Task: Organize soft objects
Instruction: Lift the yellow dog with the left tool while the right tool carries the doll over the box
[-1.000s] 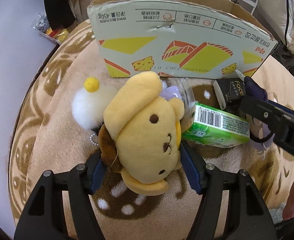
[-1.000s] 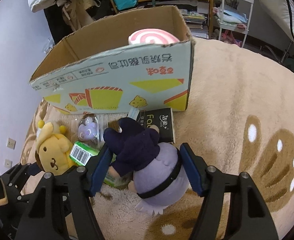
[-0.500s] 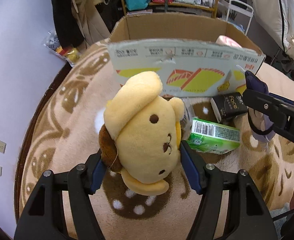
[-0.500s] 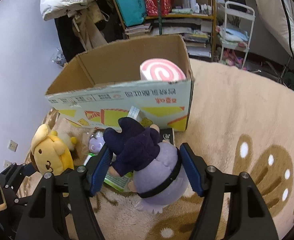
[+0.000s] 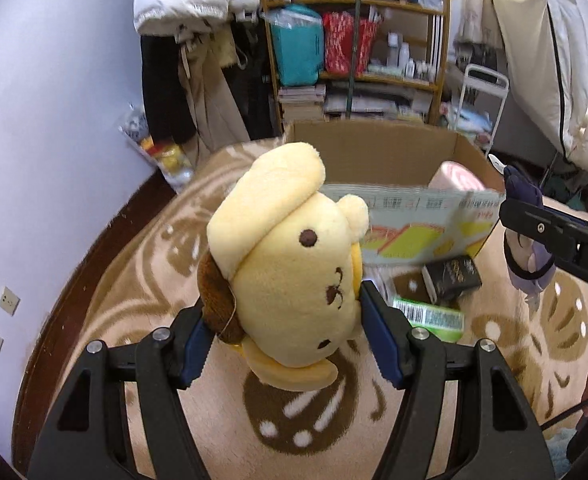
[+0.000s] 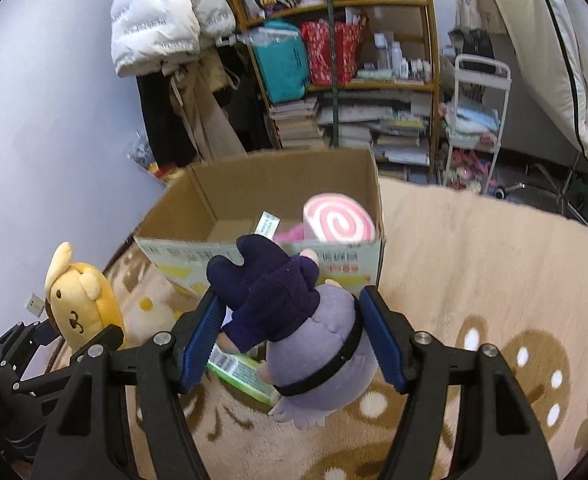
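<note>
Now my left gripper (image 5: 282,336) pinches the yellow plush dog (image 5: 290,264), right gripper (image 6: 286,336) pinches the purple plush doll (image 6: 294,320), both clear of the rug, probably bound for the open cardboard box (image 6: 254,184)

You had two plush toys (image 5: 290,268) (image 6: 306,328) gripped, one cardboard box (image 6: 278,184), one pink roll cushion (image 6: 339,221), two packets (image 5: 430,314) (image 5: 452,280) on the rug.

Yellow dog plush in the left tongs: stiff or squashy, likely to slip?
Probably squashy: the yellow dog plush bulges past the left tongs. Likely light for its bulk. Its fuzzy fabric should resist slipping, though the loose cap may flop.
</note>
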The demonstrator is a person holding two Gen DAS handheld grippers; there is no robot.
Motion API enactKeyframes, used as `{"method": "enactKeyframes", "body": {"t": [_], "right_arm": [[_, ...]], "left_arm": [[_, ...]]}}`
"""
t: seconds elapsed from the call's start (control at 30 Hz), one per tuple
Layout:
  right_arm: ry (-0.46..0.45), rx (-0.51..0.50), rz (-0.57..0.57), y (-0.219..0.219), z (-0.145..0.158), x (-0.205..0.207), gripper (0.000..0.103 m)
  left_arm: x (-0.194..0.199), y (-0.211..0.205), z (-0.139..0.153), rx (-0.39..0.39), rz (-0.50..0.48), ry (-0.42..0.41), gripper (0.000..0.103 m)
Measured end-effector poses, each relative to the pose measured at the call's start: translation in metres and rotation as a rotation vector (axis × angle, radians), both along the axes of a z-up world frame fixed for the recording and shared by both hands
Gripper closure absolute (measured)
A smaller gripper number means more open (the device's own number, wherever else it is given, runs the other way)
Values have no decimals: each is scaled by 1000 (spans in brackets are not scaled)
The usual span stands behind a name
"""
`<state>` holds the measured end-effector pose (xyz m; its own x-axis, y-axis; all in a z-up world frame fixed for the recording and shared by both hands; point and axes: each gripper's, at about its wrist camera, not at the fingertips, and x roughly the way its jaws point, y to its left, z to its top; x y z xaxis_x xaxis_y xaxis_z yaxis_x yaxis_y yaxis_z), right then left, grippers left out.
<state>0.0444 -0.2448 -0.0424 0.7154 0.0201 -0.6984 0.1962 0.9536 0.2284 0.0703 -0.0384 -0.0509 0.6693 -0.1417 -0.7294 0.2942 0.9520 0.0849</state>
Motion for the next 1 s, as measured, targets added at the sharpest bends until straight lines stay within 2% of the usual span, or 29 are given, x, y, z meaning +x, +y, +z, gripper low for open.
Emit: {"method": "enactKeyframes", "body": {"t": [0.13,0.3,0.63,0.77,1.0], "right_arm": [[-43,-11,1,-1,13,0,31],[-84,-21,-7,-3,26,0,31],[-160,-43,-22,-10,49,4,31],[-197,-67,-20,-14,63,11,31],[-264,-75,-7,-22,87,29,30]], "left_arm": [[0,6,16,-33,-7,-34,36],[-5,9,36,-10,-22,-136,36],[-1,9,58,0,-37,-248,35],[-4,1,73,2,-55,-349,35],[4,-20,96,-23,-95,-468,35]]}}
